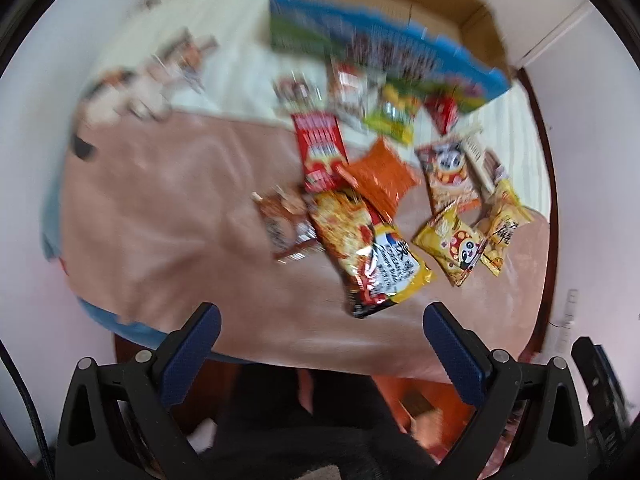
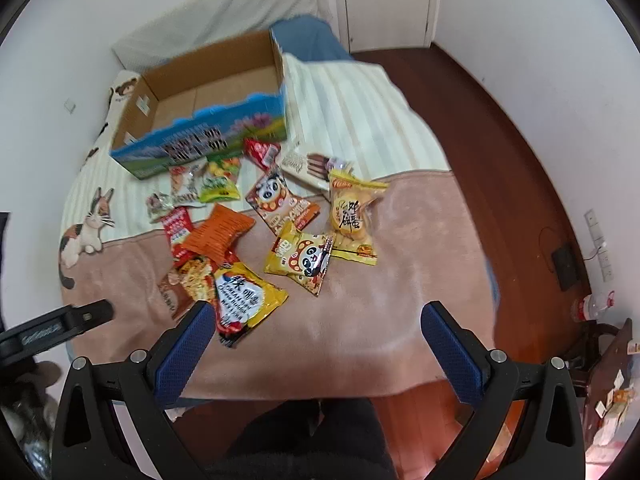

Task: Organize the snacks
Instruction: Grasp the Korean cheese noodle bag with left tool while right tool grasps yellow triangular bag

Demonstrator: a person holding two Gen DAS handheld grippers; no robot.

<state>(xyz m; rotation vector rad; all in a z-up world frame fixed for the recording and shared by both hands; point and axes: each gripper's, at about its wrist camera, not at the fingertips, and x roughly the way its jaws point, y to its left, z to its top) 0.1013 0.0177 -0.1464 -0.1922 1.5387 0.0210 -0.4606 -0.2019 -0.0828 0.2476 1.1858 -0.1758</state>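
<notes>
Both tools hang above the near edge of the bed, tilted down toward the snacks, and neither touches anything. The left tool (image 1: 322, 334) has its jaws spread wide and empty at the bottom of its blurred view; the right tool (image 2: 316, 334) is likewise wide apart with nothing between its blue pads.

The snack packets lie scattered on the pink blanket (image 2: 360, 320), centre of the right wrist view. A large yellow noodle bag (image 2: 244, 300) sits just above the right tool's left-hand finger, partly overlapping a brown packet (image 2: 174, 294). An orange packet (image 2: 220, 232) lies above it, and the yellow panda packet (image 2: 302, 258) is to its right, touching a yellow biscuit bag (image 2: 352, 216). The open cardboard box (image 2: 200, 136) stands in the upper left, beyond the packets on the striped sheet (image 2: 360, 120).
</notes>
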